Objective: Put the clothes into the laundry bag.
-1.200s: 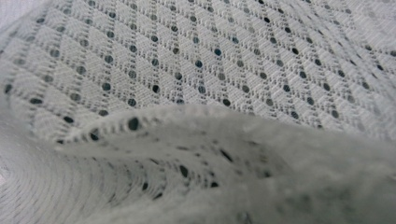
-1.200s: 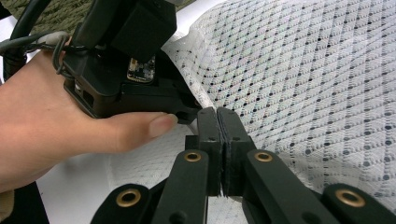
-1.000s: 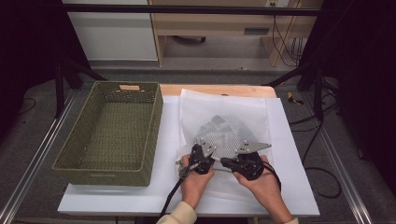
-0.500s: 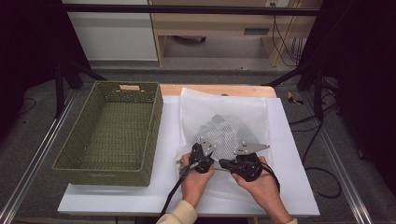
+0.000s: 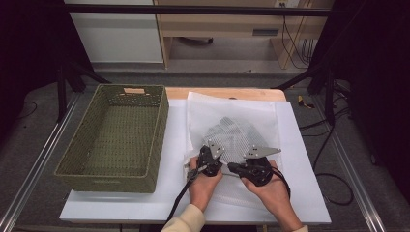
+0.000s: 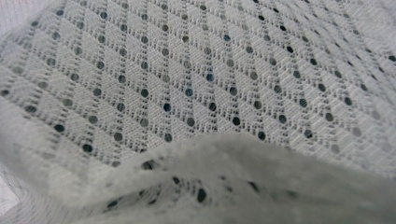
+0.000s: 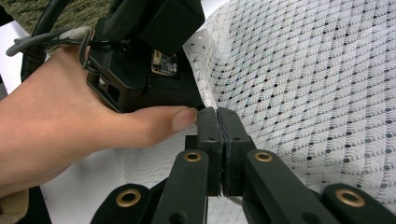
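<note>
High view: both grippers, left [image 5: 209, 163] and right [image 5: 238, 168], clamped on mesh bag [image 5: 237, 133] beside basket [image 5: 116, 133]; grasping step; next probably lifting evenly toward basket.

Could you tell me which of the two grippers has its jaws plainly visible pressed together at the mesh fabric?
The right gripper: its black jaws meet flat against each other beside the white mesh fabric. The left gripper is the one whose own view shows mesh but no jaws.
</note>
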A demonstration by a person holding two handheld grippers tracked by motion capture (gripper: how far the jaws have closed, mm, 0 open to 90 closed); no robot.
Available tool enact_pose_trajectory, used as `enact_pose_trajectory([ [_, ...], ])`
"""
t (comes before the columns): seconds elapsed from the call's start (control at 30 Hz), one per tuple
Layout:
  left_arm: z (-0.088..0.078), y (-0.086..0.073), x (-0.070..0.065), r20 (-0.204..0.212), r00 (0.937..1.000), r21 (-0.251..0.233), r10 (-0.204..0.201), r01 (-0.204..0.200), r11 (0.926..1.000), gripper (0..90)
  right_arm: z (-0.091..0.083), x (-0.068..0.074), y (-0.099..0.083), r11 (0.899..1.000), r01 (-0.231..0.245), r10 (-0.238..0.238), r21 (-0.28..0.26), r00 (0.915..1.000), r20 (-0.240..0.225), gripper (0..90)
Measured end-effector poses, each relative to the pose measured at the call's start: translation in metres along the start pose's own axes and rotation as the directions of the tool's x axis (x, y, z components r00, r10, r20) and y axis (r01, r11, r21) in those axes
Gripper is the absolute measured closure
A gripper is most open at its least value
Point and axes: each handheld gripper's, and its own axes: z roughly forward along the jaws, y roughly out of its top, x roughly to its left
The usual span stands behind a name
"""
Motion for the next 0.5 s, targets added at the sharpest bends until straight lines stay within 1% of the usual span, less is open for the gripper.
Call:
enact_pose_trajectory([
  [0.5, 0.0047, 0.0033, 0.0016, -0.006, 1.0000, 0.004, 0.004, -0.004, 1.0000, 90.0, 0.0009, -0.0021, 0.0011, 1.000, -0.009, 0.009, -0.008, 0.9999, 0.008, 89.4],
])
